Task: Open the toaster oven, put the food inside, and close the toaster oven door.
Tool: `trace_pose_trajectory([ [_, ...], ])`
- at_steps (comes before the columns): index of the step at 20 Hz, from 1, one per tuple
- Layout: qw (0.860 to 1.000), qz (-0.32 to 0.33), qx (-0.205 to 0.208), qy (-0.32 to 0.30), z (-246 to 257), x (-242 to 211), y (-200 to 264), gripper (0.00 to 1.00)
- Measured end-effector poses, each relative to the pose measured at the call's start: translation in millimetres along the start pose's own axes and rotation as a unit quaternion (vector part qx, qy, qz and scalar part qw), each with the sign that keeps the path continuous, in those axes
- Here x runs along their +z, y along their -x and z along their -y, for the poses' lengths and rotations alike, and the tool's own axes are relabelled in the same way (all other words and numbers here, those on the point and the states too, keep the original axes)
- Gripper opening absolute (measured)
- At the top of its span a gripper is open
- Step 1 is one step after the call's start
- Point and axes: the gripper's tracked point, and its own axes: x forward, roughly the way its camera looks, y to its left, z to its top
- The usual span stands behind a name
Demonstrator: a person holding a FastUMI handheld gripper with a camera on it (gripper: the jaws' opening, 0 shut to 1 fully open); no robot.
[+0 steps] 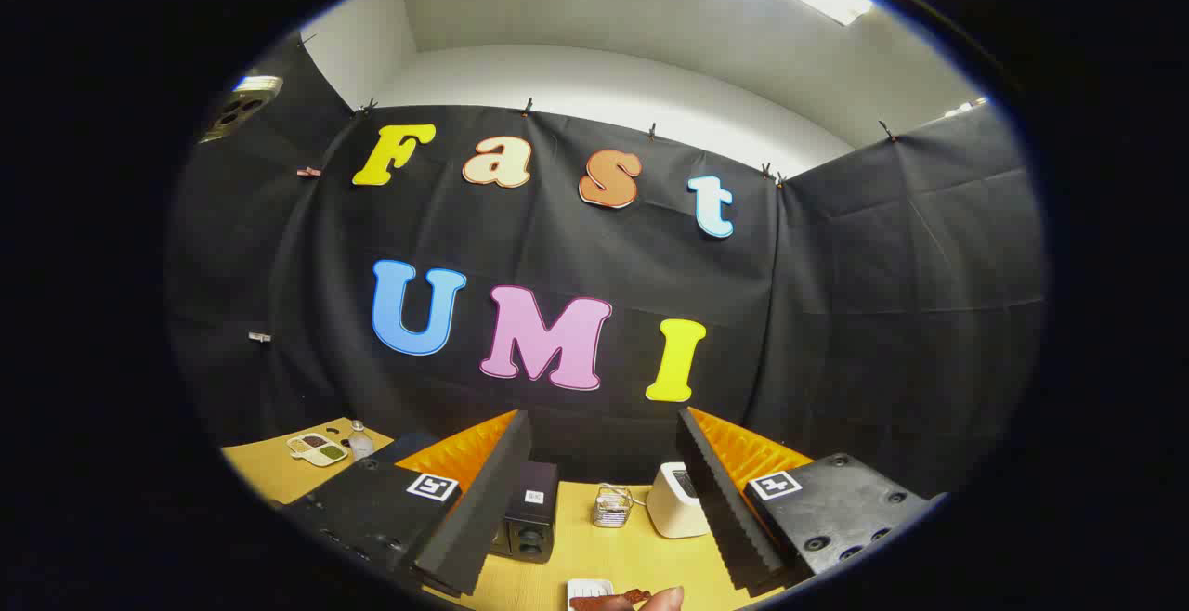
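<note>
The gripper (604,490) is spread wide and holds nothing, aimed high at the wall, so it may miss the black toaster oven (529,523) on the table (632,560) between its fingers, or knock the food (608,601) on the white plate (587,589) nearer than them.

The pale wooden table (613,551) looks matt, with fine grain. On it, the small black box-shaped toaster oven (531,523) looks like matt plastic, the wire rack (612,505) shiny metal, the white rounded appliance (676,500) smooth plastic. The gripper (604,500) stands open, its ridged fingers (483,500) looking like matt foam.
</note>
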Motion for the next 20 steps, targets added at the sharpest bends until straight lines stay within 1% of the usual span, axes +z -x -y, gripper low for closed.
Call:
trace_pose_trajectory([
  [10,1.000,-0.005,0.014,-0.008,-15.0,2.1,5.5,0.97],
  [20,1.000,-0.007,0.014,-0.015,-15.3,1.7,7.5,0.97],
])
